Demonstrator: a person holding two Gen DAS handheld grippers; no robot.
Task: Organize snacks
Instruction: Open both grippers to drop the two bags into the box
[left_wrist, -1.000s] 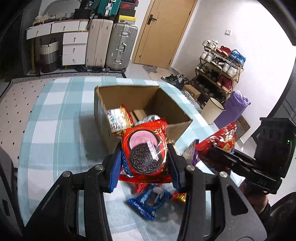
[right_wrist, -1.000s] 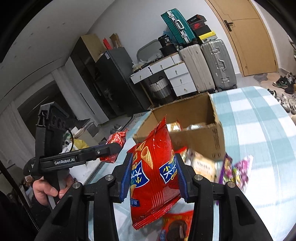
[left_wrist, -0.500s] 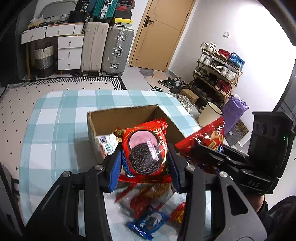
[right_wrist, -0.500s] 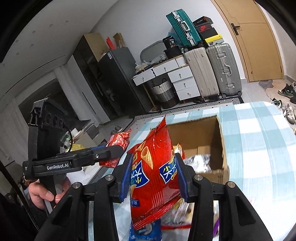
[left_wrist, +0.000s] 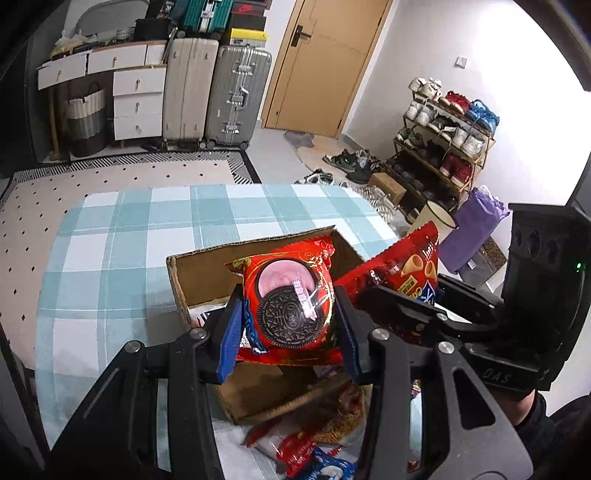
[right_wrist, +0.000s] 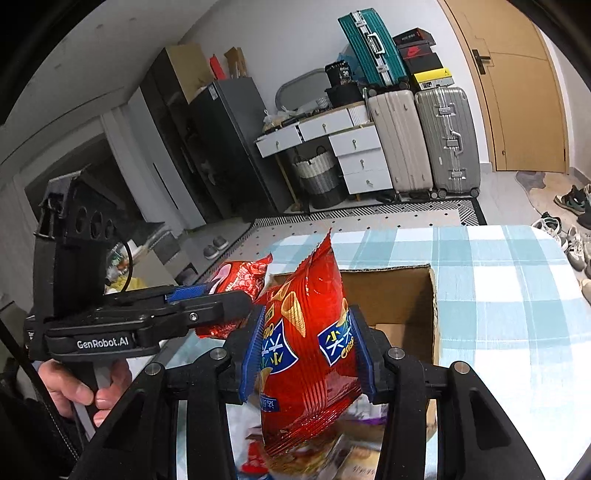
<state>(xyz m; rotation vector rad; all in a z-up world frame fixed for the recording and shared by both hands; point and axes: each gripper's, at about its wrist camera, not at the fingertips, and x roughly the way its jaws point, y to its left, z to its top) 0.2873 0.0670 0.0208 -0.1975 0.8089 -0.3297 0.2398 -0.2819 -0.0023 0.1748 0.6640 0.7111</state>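
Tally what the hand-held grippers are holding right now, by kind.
Cookie pack: 1, in the left hand-held gripper
Cone-snack bag: 1, in the right hand-held gripper
Total: 2

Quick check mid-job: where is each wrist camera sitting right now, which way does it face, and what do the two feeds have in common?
Left wrist: behind the left gripper, looking over its Oreo packet down into the cardboard box, toward the door; the right gripper shows alongside.
Right wrist: behind the right gripper, facing its red cone-snack bag and the box, toward the suitcases; the left gripper and hand show.
Shared: box, both packets, checked tablecloth, suitcases.
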